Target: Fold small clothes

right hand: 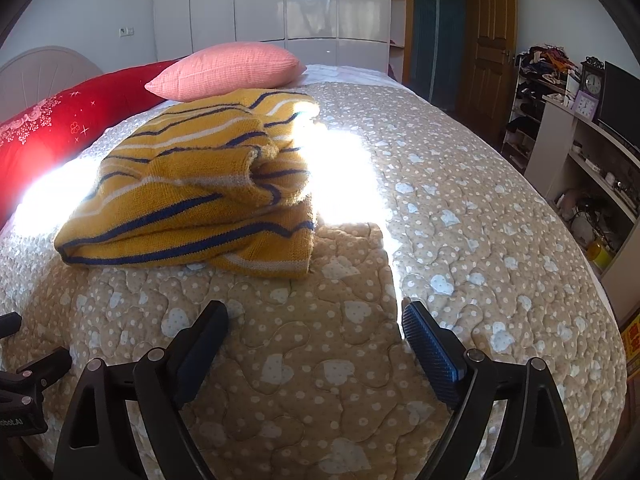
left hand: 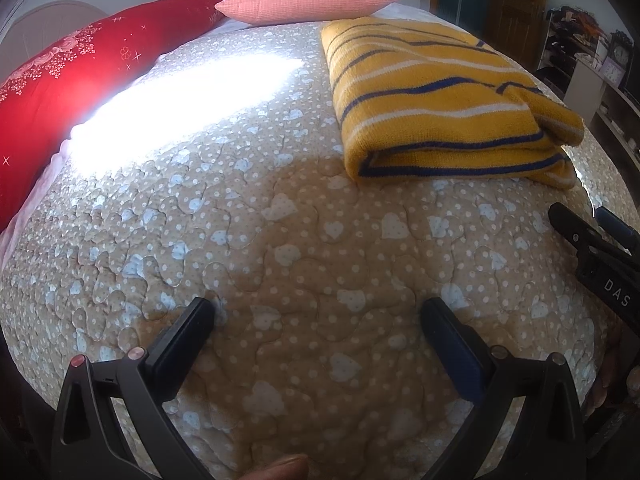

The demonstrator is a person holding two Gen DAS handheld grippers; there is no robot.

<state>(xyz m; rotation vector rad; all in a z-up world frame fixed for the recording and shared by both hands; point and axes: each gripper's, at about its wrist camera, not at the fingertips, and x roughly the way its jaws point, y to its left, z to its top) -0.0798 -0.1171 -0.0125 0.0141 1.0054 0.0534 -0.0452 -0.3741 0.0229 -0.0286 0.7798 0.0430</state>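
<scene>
A yellow knit sweater [left hand: 436, 100] with blue and white stripes lies folded on the beige quilted bedspread [left hand: 280, 240], ahead and to the right of my left gripper [left hand: 318, 312]. That gripper is open and empty, just above the quilt. In the right wrist view the sweater [right hand: 192, 200] lies ahead and to the left of my right gripper [right hand: 316, 316], which is open and empty and holds clear of it. The right gripper also shows at the right edge of the left wrist view [left hand: 592, 240].
A pink pillow [right hand: 228, 70] and a red pillow [left hand: 68, 80] lie at the head of the bed. A strong sun patch [right hand: 344, 172] glares on the quilt. Shelves with clocks [right hand: 588, 128] and a wooden door [right hand: 490, 48] stand to the right.
</scene>
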